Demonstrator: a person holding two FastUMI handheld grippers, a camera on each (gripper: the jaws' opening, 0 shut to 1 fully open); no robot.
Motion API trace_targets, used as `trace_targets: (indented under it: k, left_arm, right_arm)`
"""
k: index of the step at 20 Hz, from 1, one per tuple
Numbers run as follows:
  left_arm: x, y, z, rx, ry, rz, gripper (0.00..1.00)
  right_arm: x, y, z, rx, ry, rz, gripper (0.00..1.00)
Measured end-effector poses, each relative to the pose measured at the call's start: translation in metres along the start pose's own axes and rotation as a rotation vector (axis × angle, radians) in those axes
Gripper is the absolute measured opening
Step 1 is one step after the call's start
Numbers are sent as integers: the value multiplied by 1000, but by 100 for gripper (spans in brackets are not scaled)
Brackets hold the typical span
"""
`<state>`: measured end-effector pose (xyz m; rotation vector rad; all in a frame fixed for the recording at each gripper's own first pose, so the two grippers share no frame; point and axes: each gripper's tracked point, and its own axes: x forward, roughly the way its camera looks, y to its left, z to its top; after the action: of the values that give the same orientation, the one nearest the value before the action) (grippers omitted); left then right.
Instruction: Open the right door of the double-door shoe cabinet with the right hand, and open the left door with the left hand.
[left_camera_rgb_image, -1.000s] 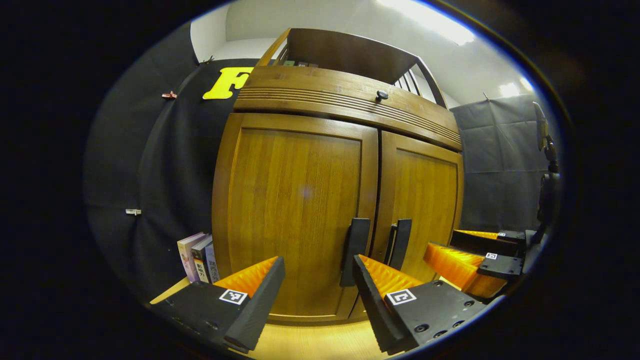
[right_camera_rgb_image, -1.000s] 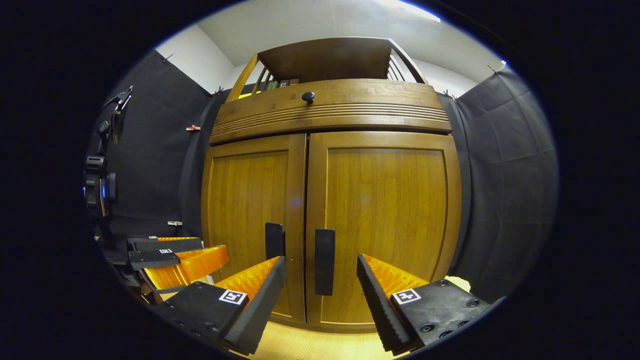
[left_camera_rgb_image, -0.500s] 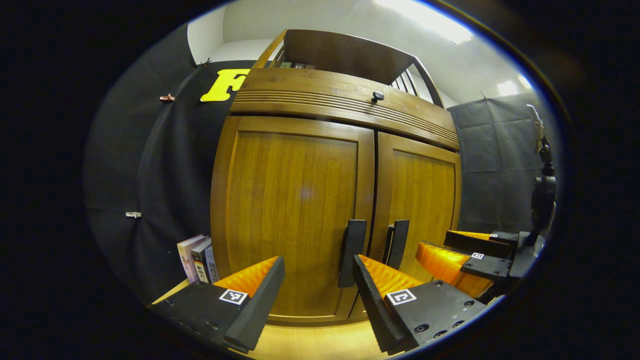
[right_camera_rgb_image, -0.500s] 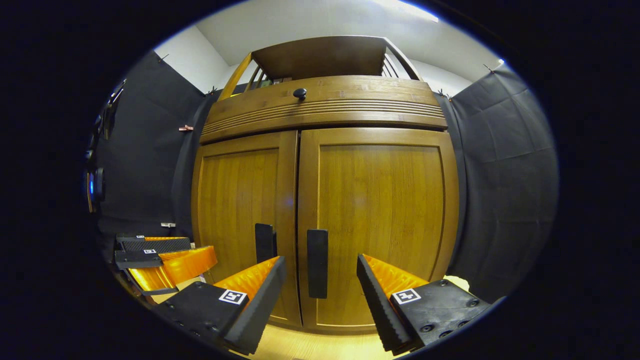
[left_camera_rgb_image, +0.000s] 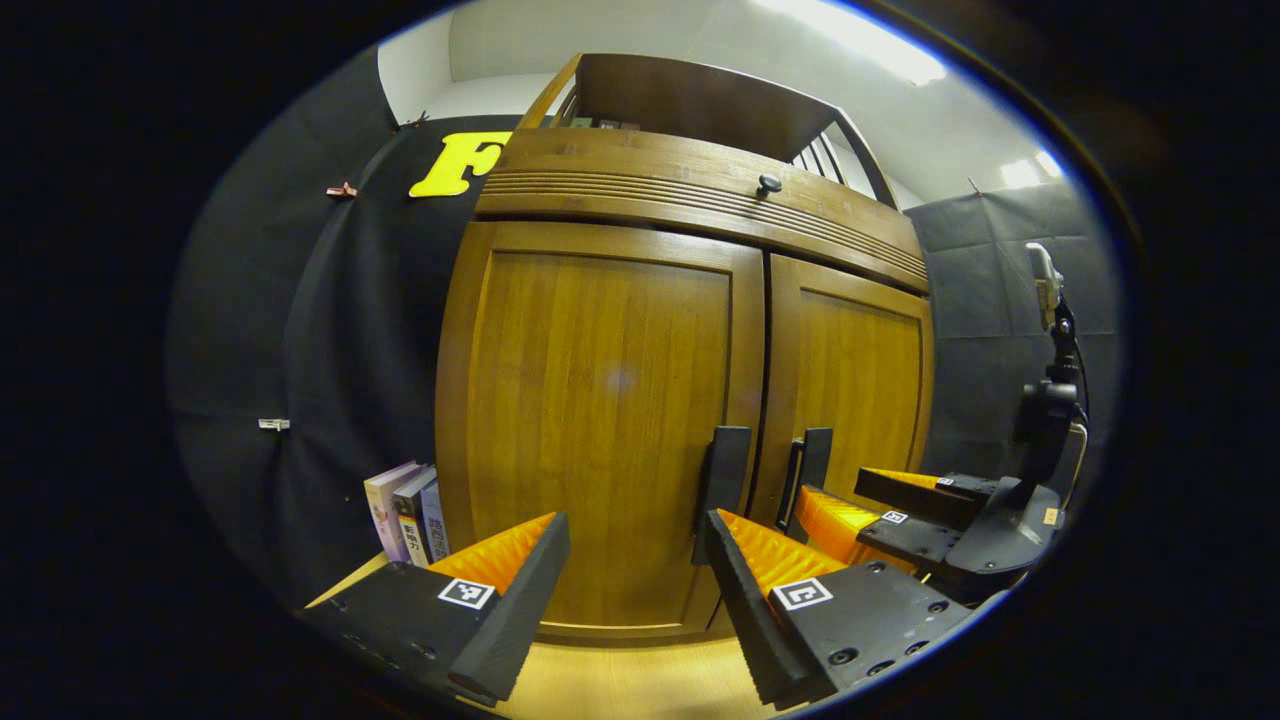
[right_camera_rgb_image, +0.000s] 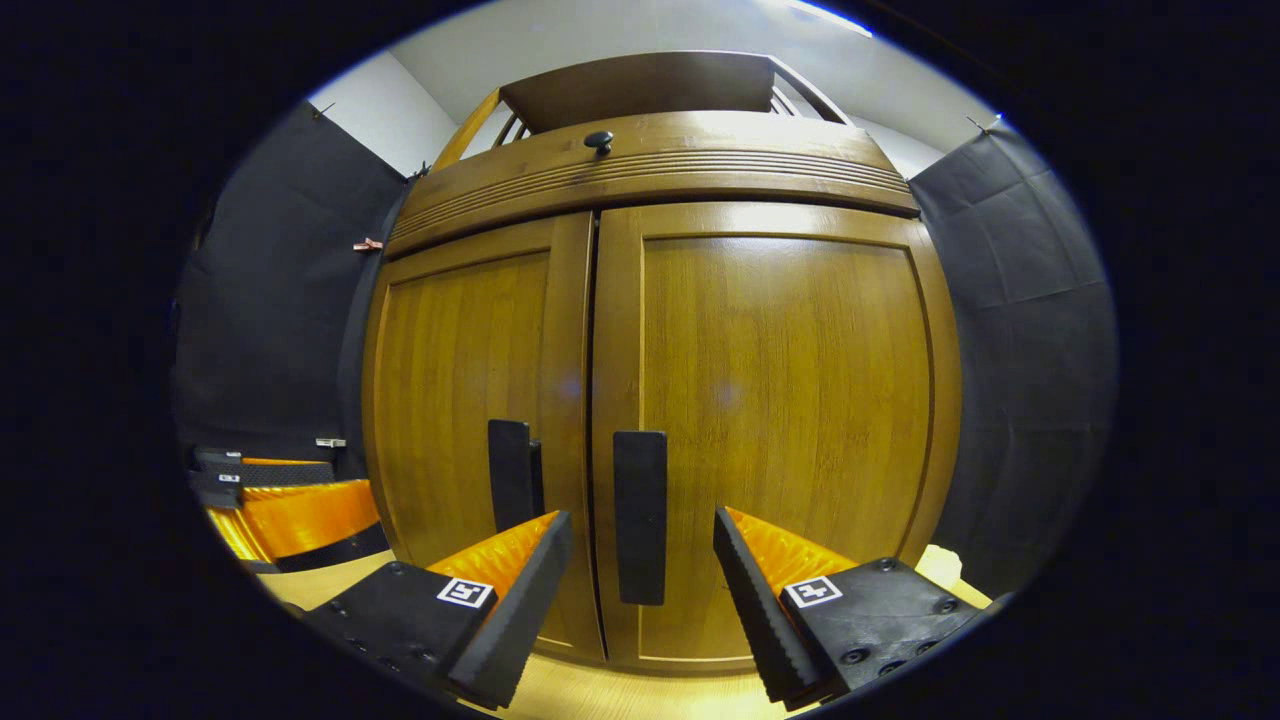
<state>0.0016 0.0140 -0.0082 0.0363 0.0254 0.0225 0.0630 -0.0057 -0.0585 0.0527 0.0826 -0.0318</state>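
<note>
The cabinet stands on a light wood floor with both doors shut. The right door and left door meet at a thin centre seam, each with a dark upright handle beside it.

In the right gripper view, the right gripper is spread wide and holds nothing. Its fingers flank the right handle, apparently lined up so that closing would pinch the bar, though I cannot tell if they reach it yet.

In the left gripper view, the left gripper is also wide open and empty, short of the left handle, which sits nearer its right finger than the middle of the gap. Books lean beside the cabinet.

Judgement: neither of the 2 doors is begun; the right handle comes first.
</note>
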Motion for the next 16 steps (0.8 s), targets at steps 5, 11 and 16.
trace_targets:
  k: [5,11,16]
  left_arm:
    - [1,3,-3,-13,9,8,86]
    - [2,15,-11,-17,29,34,86]
    - [1,23,-13,-6,33,52,82]
  right_arm:
    - [13,-2,-7,10,-16,-6,90]
    - [37,-1,-22,27,-12,-12,84]
    - [47,-3,-27,5,-38,-23,63]
